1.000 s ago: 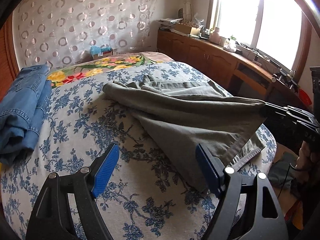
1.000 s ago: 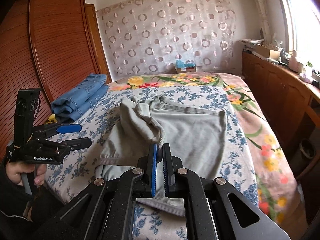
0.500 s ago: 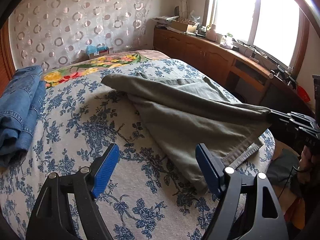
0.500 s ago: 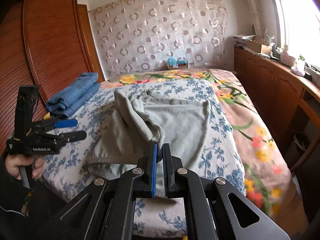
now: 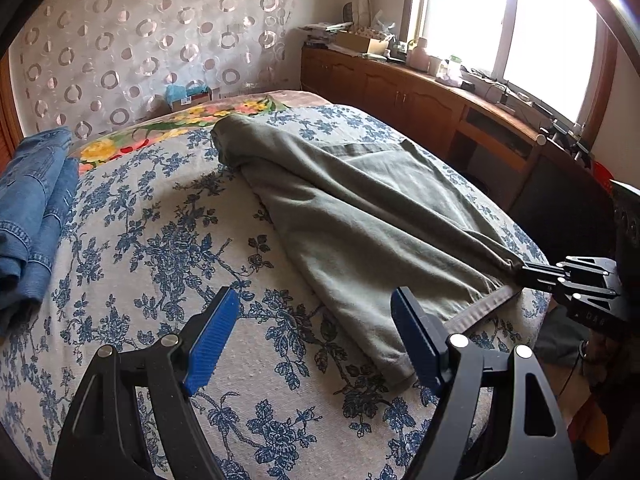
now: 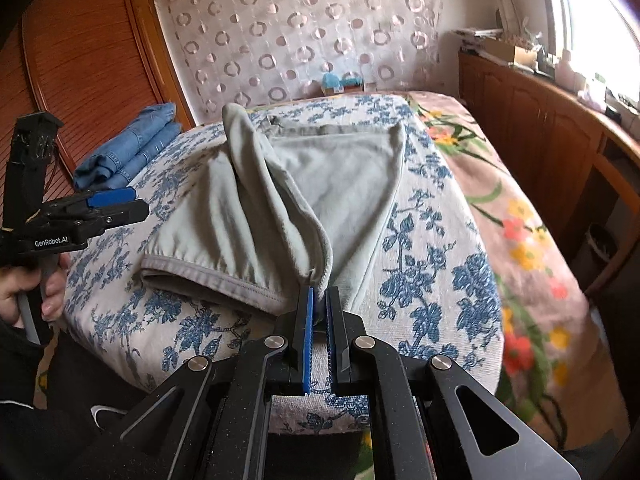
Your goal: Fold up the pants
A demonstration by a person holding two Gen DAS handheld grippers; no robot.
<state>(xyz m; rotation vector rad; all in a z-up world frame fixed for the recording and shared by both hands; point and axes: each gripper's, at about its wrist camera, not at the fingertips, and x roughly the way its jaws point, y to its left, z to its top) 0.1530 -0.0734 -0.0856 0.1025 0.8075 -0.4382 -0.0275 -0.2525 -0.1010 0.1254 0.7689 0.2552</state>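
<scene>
The right gripper (image 6: 318, 304) pinches the hem of the grey-green cotton pants (image 5: 360, 216), stretching a leg taut across the bed's near edge; the left gripper (image 5: 316, 340) hovers wide open, empty.

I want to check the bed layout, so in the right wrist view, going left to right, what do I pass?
Left hand-held gripper → folded blue jeans → grey-green pants, pinched by the right hand-held gripper → flowered pink bedspread → wooden cabinets.

One grey pants (image 6: 256, 216), two claws (image 5: 316, 340).
</scene>
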